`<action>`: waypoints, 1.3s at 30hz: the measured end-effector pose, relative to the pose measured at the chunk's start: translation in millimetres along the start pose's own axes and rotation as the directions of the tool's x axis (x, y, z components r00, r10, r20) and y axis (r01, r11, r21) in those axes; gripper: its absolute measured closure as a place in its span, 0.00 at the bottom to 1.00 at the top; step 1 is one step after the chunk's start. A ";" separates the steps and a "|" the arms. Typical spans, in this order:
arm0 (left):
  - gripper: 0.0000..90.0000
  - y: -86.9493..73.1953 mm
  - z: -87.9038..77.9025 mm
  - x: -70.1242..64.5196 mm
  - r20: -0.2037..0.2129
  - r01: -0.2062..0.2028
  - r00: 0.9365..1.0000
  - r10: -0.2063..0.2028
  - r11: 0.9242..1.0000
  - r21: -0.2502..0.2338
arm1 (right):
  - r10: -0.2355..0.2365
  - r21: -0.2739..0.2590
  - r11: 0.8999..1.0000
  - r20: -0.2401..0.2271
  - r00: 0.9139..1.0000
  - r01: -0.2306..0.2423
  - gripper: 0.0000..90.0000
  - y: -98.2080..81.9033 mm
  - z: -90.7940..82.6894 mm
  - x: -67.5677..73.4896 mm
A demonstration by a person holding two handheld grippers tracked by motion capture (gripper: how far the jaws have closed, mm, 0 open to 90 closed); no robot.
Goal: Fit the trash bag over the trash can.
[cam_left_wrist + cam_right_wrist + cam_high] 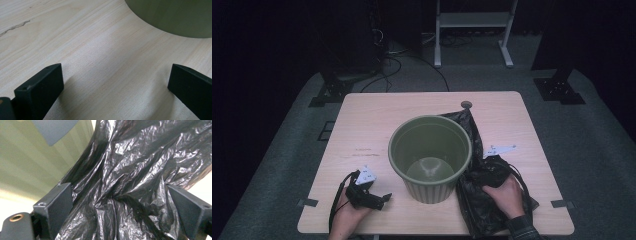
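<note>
Black plastic bag [484, 192], crumpled on the counter [362, 125] at lower right against the green bin [430, 156], looked light, limp and slippery, best pinched at a bunched fold between the right claw's [120, 202] wide-open jaws; the left claw [115, 82] gaped empty.

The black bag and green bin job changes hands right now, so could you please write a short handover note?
Left tool: open, resting on the table left of the green bin, nothing between its jaws.
Right tool: jaws wide, crumpled black bag between them; a grip cannot be told.
The bag lies on the table, against the bin's right side.
Done: the bin stands upright, unlined.
Left: probably opening the bag and lining the bin.
</note>
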State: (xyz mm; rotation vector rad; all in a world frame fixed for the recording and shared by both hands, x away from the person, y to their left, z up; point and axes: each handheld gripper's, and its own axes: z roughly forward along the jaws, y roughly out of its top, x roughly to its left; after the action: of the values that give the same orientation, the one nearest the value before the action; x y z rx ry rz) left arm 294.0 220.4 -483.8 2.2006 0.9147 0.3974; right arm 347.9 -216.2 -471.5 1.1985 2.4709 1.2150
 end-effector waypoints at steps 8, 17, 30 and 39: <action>0.00 0.0 0.0 0.0 0.000 0.000 1.000 0.000 1.000 0.000 | -0.018 0.001 1.000 0.031 0.999 0.018 0.11 3.1 18.4 8.5; 0.00 0.0 0.0 0.0 -0.001 0.000 1.000 0.000 1.000 0.000 | -0.079 0.020 0.997 0.135 0.988 0.077 0.16 2.5 25.0 20.3; 0.00 0.0 0.0 0.0 -0.001 0.000 1.000 0.000 1.000 0.000 | -0.098 -0.014 0.995 0.177 0.979 0.102 0.57 -3.3 18.4 22.1; 0.00 0.0 0.0 0.0 0.000 0.000 1.000 0.000 1.000 0.000 | -0.106 -0.001 0.994 0.081 0.991 0.107 0.99 -10.1 7.1 17.2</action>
State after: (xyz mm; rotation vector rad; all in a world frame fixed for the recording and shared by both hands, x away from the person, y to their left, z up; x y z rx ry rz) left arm 294.0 220.4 -483.8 2.2008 0.9145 0.3981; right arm 333.4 -203.3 -479.9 1.0771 2.4375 1.1223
